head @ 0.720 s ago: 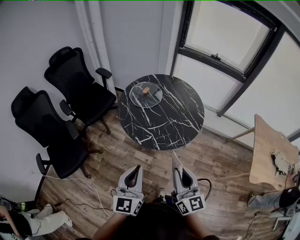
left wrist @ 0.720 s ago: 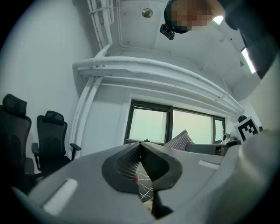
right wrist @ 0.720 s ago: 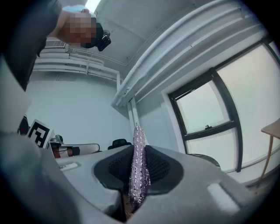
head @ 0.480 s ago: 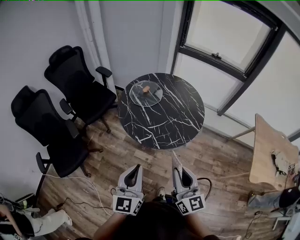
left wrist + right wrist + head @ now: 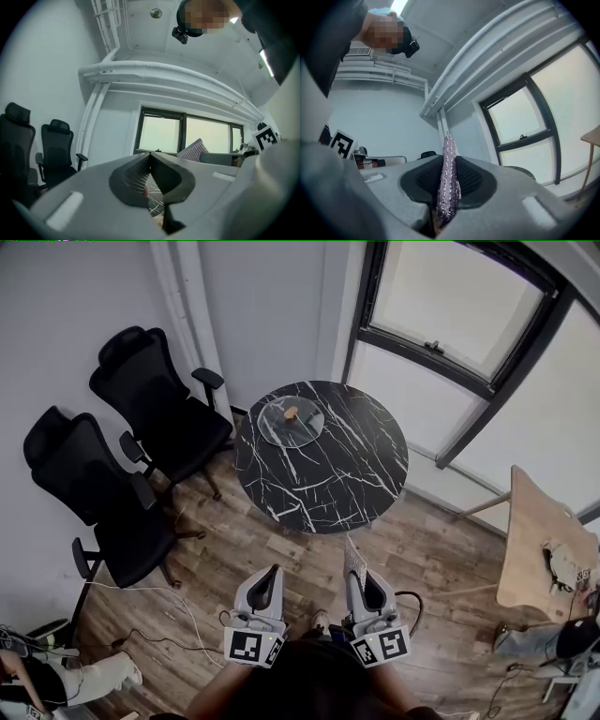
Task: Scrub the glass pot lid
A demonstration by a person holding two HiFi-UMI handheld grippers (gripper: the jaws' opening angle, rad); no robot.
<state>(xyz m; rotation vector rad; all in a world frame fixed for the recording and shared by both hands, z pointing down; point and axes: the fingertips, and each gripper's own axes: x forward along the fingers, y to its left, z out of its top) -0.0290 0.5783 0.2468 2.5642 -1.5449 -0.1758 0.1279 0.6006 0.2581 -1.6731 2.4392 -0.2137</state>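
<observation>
The glass pot lid (image 5: 292, 423) with a brown knob lies on the far left part of a round black marble table (image 5: 347, 474). Both grippers are held low, well short of the table, over the wooden floor. My left gripper (image 5: 271, 577) is shut with nothing between its jaws (image 5: 151, 157). My right gripper (image 5: 358, 575) is shut on a glittery silver scrubbing pad (image 5: 352, 562), which stands up edge-on between the pads (image 5: 449, 178).
Two black office chairs (image 5: 155, 413) (image 5: 89, 498) stand left of the table. Windows (image 5: 450, 324) fill the wall behind it. A wooden board (image 5: 539, 540) and clutter are at the right. Cables (image 5: 178, 610) trail on the floor; a person's leg (image 5: 80, 681) shows at bottom left.
The view has shifted slightly, so the table and lid sit a little higher in the head view. Both grippers keep their places and grips.
</observation>
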